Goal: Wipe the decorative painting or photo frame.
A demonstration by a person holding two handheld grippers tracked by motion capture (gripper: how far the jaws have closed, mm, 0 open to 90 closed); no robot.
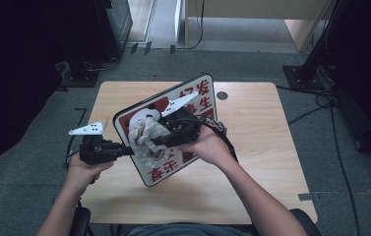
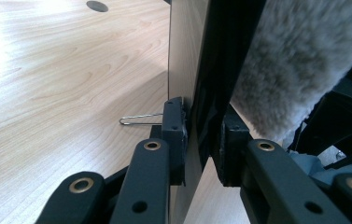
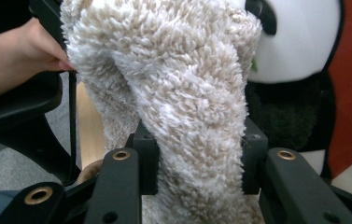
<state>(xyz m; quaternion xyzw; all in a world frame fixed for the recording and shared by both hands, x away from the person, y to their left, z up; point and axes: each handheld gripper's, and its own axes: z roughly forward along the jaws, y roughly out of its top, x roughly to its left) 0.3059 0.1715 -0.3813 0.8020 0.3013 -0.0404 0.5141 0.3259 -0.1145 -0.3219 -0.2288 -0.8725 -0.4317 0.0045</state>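
Observation:
A sign board (image 1: 200,98) with a panda picture and red characters is held tilted above the wooden table (image 1: 257,162). My left gripper (image 1: 130,150) is shut on its left edge; in the left gripper view the jaws clamp the board (image 2: 183,56) from both sides. My right gripper (image 1: 156,142) is shut on a fluffy beige cloth (image 1: 143,132), which lies against the board's printed face. In the right gripper view the cloth (image 3: 173,70) bulges up between the jaws of the right gripper (image 3: 197,158), with the panda picture (image 3: 299,42) behind it. The cloth (image 2: 304,60) also shows past the board's edge.
A round cable hole (image 1: 222,95) sits at the table's far side. A thin wire loop (image 2: 138,119) lies on the table behind the board. Dark stands and cables (image 1: 321,98) ring the table on the grey floor.

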